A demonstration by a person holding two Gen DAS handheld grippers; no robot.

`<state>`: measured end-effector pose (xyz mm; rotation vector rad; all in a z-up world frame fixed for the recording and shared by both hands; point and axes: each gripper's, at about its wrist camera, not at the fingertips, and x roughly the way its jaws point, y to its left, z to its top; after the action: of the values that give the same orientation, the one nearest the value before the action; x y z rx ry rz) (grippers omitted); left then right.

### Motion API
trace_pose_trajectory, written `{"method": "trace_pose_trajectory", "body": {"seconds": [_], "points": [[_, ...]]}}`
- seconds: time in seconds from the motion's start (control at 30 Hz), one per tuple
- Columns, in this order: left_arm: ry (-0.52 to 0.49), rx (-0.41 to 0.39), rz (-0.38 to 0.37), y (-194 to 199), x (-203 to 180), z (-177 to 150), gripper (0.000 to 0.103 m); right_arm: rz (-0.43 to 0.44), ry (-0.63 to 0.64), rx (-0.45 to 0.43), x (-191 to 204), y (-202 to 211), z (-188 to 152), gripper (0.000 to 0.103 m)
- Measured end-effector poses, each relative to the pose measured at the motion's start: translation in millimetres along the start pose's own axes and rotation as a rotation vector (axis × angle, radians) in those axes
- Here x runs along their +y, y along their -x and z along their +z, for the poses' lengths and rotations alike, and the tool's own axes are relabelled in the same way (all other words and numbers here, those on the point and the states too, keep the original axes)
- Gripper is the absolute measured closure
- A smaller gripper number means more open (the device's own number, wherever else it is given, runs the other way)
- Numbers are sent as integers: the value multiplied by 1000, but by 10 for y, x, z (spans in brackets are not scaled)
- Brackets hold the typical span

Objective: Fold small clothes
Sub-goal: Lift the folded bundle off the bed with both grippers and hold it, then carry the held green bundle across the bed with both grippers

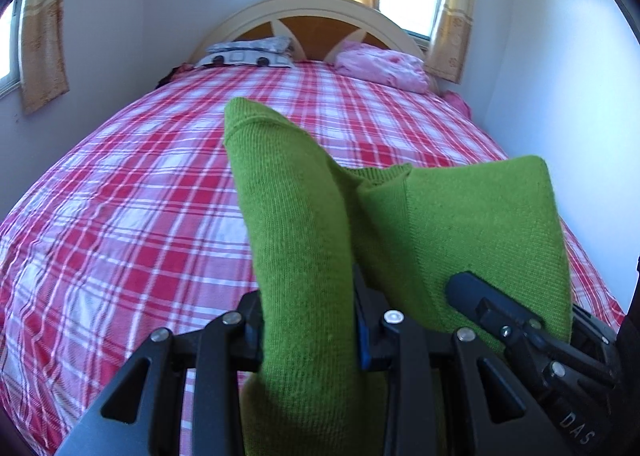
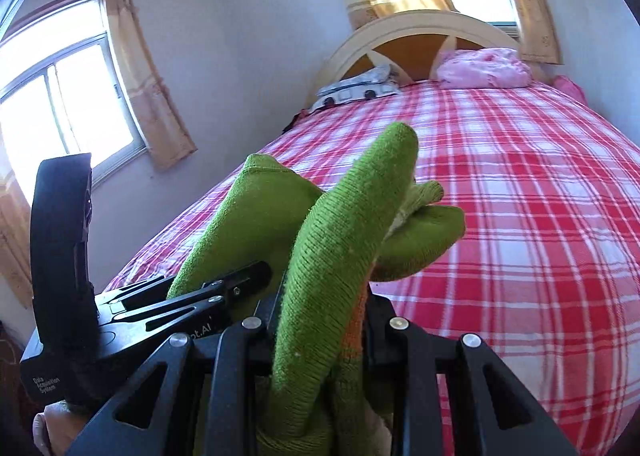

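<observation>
A green knitted garment [image 1: 304, 240] hangs between both grippers above the bed. My left gripper [image 1: 308, 320] is shut on one fold of it, and the cloth stands up past the fingers. My right gripper [image 2: 320, 320] is shut on another fold of the same green garment [image 2: 336, 256], where a bit of orange trim shows. The right gripper also shows in the left wrist view [image 1: 520, 320], close on the right and against the cloth. The left gripper shows in the right wrist view [image 2: 200, 296], close on the left.
The bed [image 1: 140, 196] has a red and white plaid sheet. At its head lie a patterned pillow [image 1: 248, 54] and a pink bundle [image 1: 380, 66] by the arched headboard [image 1: 320, 8]. Walls and curtained windows [image 2: 72, 96] close in on both sides.
</observation>
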<state>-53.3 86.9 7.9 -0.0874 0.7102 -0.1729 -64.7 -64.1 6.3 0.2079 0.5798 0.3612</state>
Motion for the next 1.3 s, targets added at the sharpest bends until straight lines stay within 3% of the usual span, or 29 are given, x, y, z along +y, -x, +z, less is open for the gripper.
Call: {"method": "trace_pose_trajectory", "body": {"seconds": [0.67, 1.3], "points": [[108, -19, 79, 9, 695, 45, 70, 117, 75, 34, 557, -537, 115, 75], [122, -8, 165, -356, 1109, 233, 70, 178, 83, 61, 719, -1184, 194, 75]]}}
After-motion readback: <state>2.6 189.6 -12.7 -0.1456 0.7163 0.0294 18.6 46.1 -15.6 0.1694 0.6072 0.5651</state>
